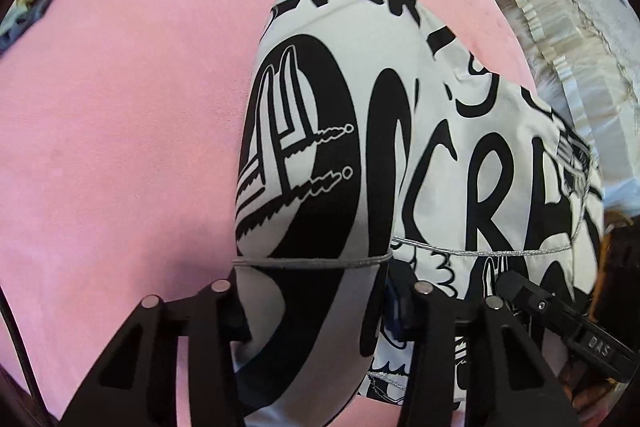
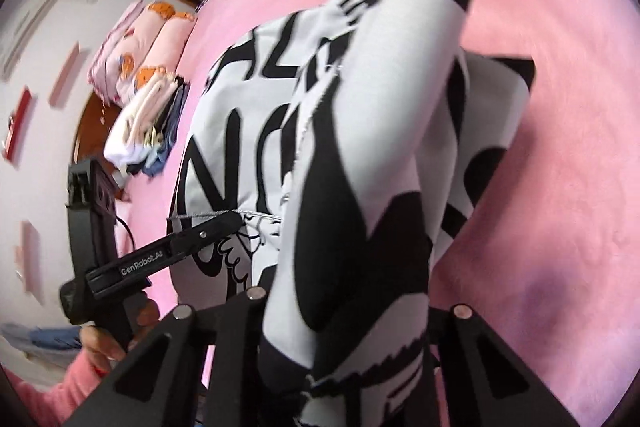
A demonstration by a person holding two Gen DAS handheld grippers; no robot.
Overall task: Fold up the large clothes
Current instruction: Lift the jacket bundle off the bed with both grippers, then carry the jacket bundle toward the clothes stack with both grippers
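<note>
From my left wrist, my left gripper (image 1: 316, 291) clamps the garment (image 1: 320, 131), which hangs over the pink bed (image 1: 120, 147); my right gripper (image 1: 520, 291) grips its hem just right. White bedding (image 1: 568, 59) lies far right. From my right wrist, my right gripper (image 2: 348, 303) holds bunched cloth; only here a clothes pile (image 2: 148, 111) shows far left.

Garment (image 1: 400, 155) hides tool tips, wall decor (image 2: 24, 123) blurred
</note>
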